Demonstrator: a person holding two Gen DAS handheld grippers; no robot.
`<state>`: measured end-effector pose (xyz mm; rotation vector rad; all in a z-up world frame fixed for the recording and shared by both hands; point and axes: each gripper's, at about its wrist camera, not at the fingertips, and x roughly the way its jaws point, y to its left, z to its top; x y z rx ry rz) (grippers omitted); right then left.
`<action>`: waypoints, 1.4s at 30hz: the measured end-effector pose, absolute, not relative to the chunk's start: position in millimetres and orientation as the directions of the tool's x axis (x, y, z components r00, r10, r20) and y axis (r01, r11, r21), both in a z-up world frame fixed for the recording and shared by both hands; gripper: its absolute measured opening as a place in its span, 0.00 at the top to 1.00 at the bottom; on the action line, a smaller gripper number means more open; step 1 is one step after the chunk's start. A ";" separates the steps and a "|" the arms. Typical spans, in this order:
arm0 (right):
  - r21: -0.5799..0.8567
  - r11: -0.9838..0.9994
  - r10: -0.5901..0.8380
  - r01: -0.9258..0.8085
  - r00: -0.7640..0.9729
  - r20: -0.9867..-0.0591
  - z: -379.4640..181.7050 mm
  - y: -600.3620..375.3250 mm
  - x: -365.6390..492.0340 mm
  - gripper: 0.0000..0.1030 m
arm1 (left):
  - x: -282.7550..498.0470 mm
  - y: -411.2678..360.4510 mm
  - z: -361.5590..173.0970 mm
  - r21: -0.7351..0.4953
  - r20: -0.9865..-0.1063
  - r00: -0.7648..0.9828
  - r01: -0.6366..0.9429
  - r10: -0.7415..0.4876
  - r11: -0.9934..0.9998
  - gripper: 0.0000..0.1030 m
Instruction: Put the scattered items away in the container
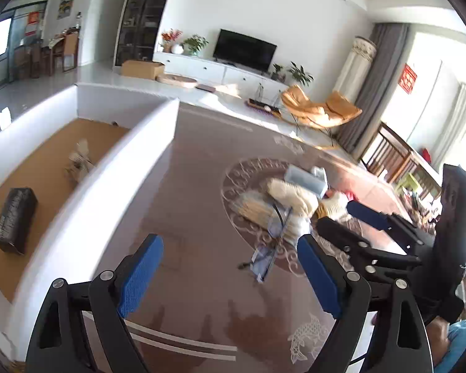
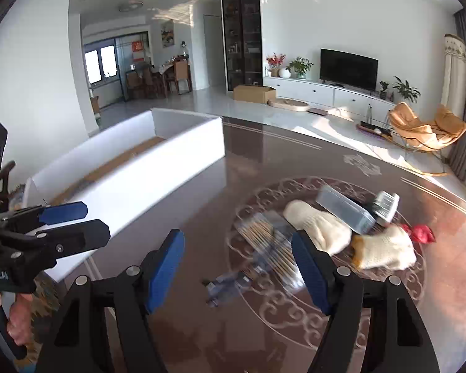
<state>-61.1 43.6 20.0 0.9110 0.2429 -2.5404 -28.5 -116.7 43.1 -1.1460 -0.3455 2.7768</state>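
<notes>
Both grippers hang over the dark patterned surface (image 2: 202, 326), and both stand wide apart with nothing between the blue pads: the right gripper (image 2: 237, 267) in the foreground of its own view, the left gripper (image 1: 230, 275) likewise in its own.

Nearest to them lies a clear packet of thin wooden sticks (image 2: 273, 248), blurred, flat on the surface. Judging by the look, it's light, crinkly and slippery in that film; pinching across the stiff bundle of sticks seems safer than the loose wrapper end.

Just beyond, two cream knitted gloves (image 2: 320, 227), one with an orange cuff (image 2: 385, 250). Soft, limp, feather-light, I'd say: grab a bunched fold mid-body and they should come easily, though they'll dangle.

Behind them a translucent grey box (image 2: 344, 211), rigid and smooth, probably best taken across its narrow width. A white brush-like piece (image 2: 386, 205) and something red and crumpled (image 2: 421, 233) sit at the far edge of the pile.

Off to the left, the white-walled container (image 1: 118, 155), brown-floored, already holds a black packet (image 1: 14, 220) and a pale crumpled item (image 1: 79, 160).
</notes>
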 end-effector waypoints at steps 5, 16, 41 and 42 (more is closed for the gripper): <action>-0.116 -0.938 -0.135 0.327 -0.652 -0.746 -33.3 142.3 -28.5 0.30 | -16.7 -64.4 -16.3 -0.175 -0.742 -0.648 -0.056 0.169 -0.983 0.14; -0.009 -0.975 -0.135 0.221 -0.628 -0.767 -65.7 160.3 -19.6 0.30 | -30.2 -64.0 -41.3 -0.080 -0.752 -0.652 -0.051 0.094 -0.995 0.15; 0.000 -0.978 -0.134 0.209 -0.623 -0.771 -70.9 158.0 -25.7 0.29 | -68.9 -59.7 -44.4 -0.010 -0.808 -0.586 -0.086 0.058 -0.996 0.00; 0.002 -0.978 -0.135 0.209 -0.623 -0.771 -70.8 158.1 -25.9 0.29 | -68.2 -59.5 -44.1 -0.009 -0.808 -0.586 -0.085 0.057 -0.996 0.00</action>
